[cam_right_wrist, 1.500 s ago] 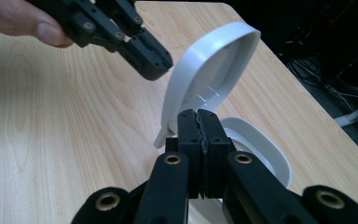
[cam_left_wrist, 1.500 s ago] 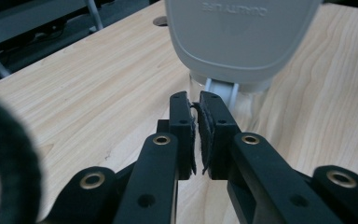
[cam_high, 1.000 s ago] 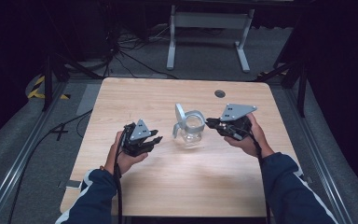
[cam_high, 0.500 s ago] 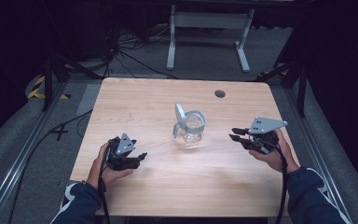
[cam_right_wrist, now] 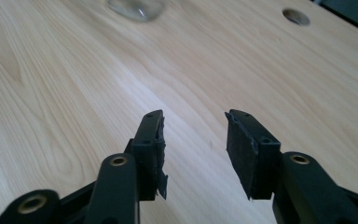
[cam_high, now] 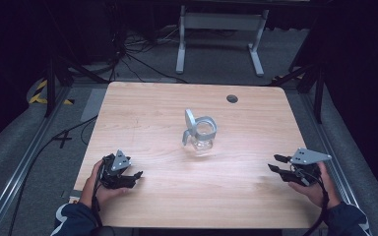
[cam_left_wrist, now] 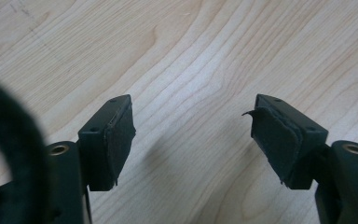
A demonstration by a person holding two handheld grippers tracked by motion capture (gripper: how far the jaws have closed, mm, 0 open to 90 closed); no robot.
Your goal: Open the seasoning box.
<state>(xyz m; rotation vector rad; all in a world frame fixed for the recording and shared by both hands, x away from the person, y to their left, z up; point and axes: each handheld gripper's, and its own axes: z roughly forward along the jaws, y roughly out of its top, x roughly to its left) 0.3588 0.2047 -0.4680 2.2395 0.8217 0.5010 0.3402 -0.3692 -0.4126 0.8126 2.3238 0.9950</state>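
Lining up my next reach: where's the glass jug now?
In the high view the glass jug stands mid-table, between and beyond both grippers, nearer than the round hole.

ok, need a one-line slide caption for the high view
Clear glass jug stands mid-table; left gripper and right gripper open at the near corners.

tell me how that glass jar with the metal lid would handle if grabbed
The glass jar looks rigid but probably fragile and slippery. Its open metal lid hangs to one side, so it may swing or shift the balance when lifted.
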